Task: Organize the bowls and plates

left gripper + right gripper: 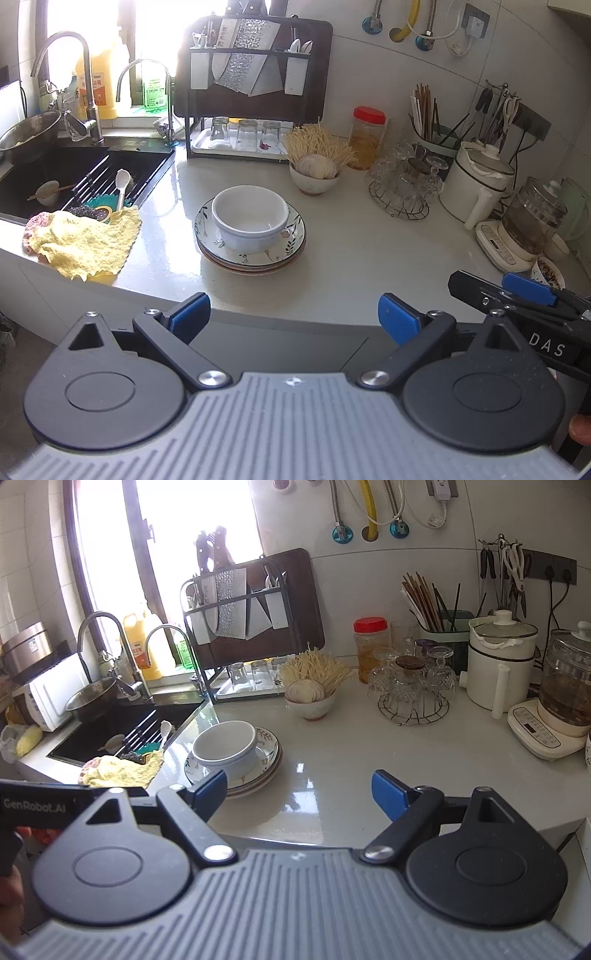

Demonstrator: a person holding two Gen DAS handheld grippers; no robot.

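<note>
**Glazed crockery waiting mid-counter**

Glossy white countertop [369, 251] carries a white bowl [249, 218] sitting inside the top of a small stack of floral plates [291, 240], beside the sink [74, 173]. I hold the left gripper [293, 317] and right gripper [299, 790] spread wide, empty, short of the stack. Ceramic, I judge: stiff, heavy, slippery, chippable. I'd pinch the bowl's rim wall.

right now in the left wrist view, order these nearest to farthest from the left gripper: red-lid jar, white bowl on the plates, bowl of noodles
From the left gripper:
1. white bowl, straight ahead on the stacked plates
2. bowl of noodles, behind it, slightly right
3. red-lid jar, farthest, right, near the wall
</note>
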